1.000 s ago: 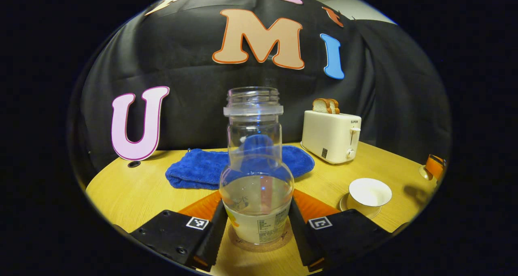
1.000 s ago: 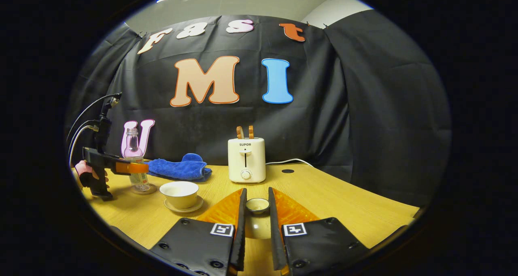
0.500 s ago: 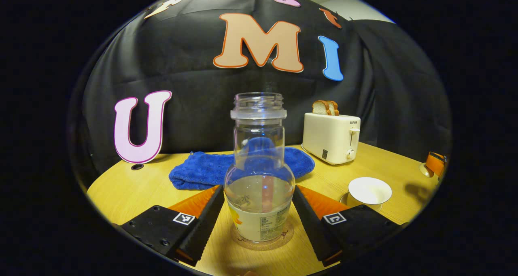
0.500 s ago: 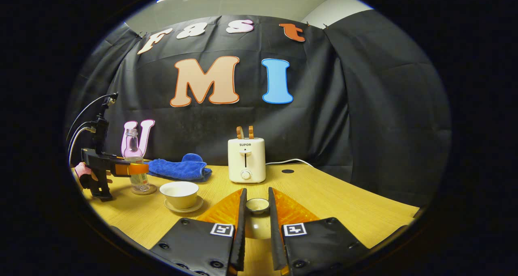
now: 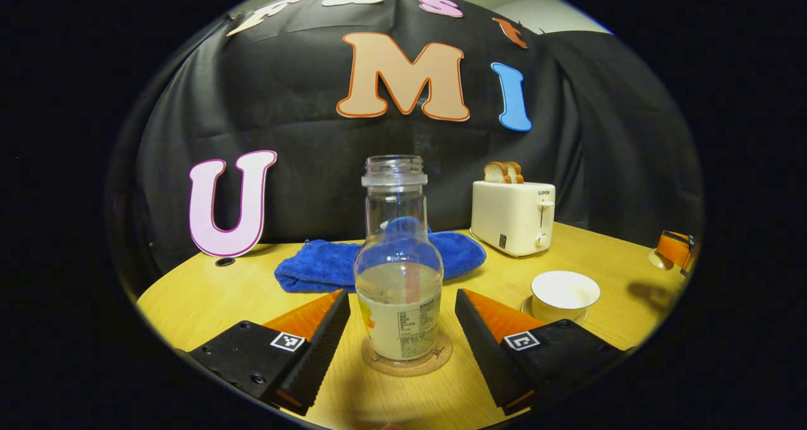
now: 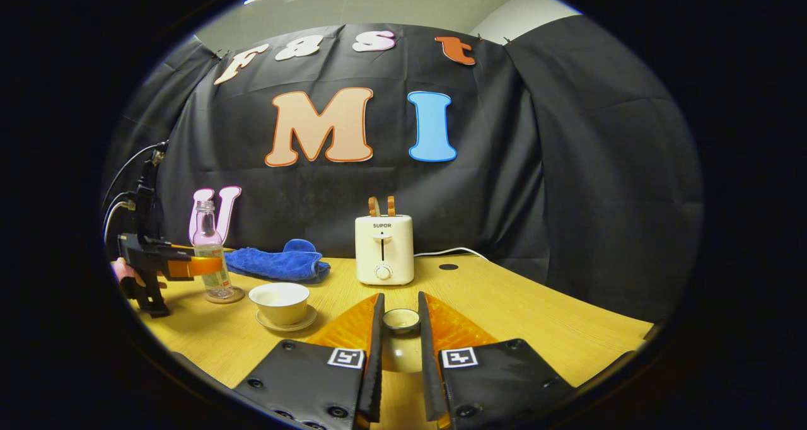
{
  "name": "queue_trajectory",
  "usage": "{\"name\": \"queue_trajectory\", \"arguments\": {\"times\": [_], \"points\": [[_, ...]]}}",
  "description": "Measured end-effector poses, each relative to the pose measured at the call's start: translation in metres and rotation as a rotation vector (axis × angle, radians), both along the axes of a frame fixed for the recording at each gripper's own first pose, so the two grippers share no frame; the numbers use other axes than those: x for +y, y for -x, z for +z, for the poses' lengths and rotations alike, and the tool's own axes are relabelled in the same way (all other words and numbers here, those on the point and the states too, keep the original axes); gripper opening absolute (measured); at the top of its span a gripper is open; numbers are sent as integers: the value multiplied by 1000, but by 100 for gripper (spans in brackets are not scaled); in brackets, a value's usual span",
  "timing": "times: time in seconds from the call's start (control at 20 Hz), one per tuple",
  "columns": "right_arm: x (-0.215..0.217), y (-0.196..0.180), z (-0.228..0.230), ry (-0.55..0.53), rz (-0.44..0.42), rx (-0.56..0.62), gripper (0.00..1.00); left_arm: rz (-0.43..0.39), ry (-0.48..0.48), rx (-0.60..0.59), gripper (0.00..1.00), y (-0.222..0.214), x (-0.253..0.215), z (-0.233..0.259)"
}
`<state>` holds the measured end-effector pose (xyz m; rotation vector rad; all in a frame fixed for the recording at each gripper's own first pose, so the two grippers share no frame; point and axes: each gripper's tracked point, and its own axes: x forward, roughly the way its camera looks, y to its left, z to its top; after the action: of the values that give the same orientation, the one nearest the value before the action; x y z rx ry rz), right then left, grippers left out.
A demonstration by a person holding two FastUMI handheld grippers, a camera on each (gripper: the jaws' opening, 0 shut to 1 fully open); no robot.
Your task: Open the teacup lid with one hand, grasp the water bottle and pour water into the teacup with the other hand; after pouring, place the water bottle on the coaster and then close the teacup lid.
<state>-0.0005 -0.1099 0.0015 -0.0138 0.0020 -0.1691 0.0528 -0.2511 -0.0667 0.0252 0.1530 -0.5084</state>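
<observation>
I saw bare table (image 5: 208, 304) left of the water bottle (image 5: 398, 278); blue towel (image 5: 315, 269) and toaster (image 5: 512, 217) blocked behind, teacup (image 5: 563, 293) stood right.

Cream toaster (image 6: 384, 249) with two bread slices (image 5: 504, 172), rumpled blue towel (image 5: 378, 260), wooden table (image 6: 517, 316)

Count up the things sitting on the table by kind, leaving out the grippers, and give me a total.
Water bottle: 1
Coaster: 1
Teacup: 1
Saucer: 1
Teacup lid, held off the cup between the right gripper's fingers: 1
Blue towel: 1
Toaster: 1
Bread slices in the toaster: 2
Total: 9
</observation>
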Motion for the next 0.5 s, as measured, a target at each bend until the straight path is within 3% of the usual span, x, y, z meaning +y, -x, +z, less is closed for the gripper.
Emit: {"name": "queue_trajectory", "arguments": {"times": [0.5], "points": [[3,-2,0,0,10,1,30,33,35,-101,98,33,25,19]]}}
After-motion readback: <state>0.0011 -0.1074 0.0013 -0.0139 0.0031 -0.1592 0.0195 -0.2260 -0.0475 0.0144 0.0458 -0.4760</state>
